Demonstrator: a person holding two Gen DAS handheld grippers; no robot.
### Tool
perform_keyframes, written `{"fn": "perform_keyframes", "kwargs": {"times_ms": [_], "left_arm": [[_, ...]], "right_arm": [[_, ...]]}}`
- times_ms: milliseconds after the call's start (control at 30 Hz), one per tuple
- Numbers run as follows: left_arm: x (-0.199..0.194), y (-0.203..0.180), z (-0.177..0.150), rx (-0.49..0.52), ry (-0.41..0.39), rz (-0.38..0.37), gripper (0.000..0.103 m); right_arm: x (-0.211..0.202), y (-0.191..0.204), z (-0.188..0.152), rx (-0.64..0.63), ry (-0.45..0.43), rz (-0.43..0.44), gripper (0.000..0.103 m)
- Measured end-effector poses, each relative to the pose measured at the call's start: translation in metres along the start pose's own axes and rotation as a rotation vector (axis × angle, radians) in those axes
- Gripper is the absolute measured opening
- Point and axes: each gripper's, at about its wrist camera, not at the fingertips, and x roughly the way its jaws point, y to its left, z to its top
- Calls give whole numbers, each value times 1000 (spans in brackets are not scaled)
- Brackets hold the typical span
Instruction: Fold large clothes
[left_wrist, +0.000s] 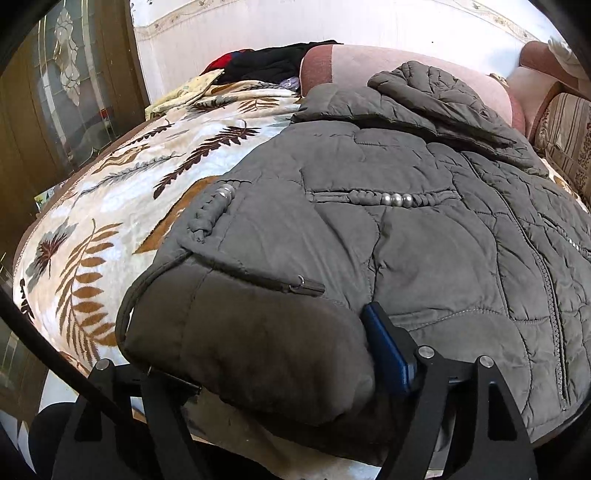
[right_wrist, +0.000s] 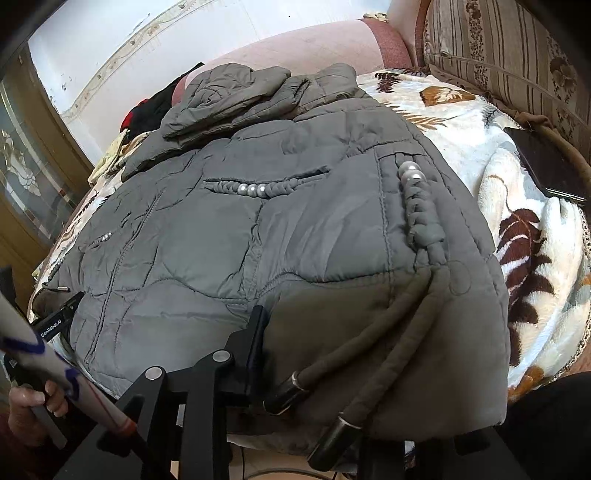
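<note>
A grey quilted jacket (left_wrist: 369, 229) lies front up on a leaf-patterned blanket (left_wrist: 122, 192), a sleeve (left_wrist: 443, 99) folded across its far end. My left gripper (left_wrist: 258, 354) holds the bunched near-left hem corner; its blue pad (left_wrist: 388, 350) presses the fabric and the other finger is hidden under cloth. In the right wrist view the jacket (right_wrist: 280, 229) fills the middle. My right gripper (right_wrist: 314, 347) is shut on the near-right hem, with one finger (right_wrist: 255, 332) showing and the other buried. Two drawstring ends (right_wrist: 332, 369) hang over it.
A pink bolster (left_wrist: 406, 62) and a pile of dark clothes (left_wrist: 273, 62) lie beyond the jacket. A striped sofa back (right_wrist: 509, 55) runs along the right, with a black flat device (right_wrist: 546, 166) beside it. A person's hand (right_wrist: 29, 402) holds the left gripper's handle.
</note>
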Motion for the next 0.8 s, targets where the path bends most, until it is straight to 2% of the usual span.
{"fn": "perform_keyframes", "kwargs": {"times_ms": [800], "left_arm": [[-2,-2,-1,22,-12,15,77]], "right_arm": [[1,5,0,-13,9,-19,39]]}}
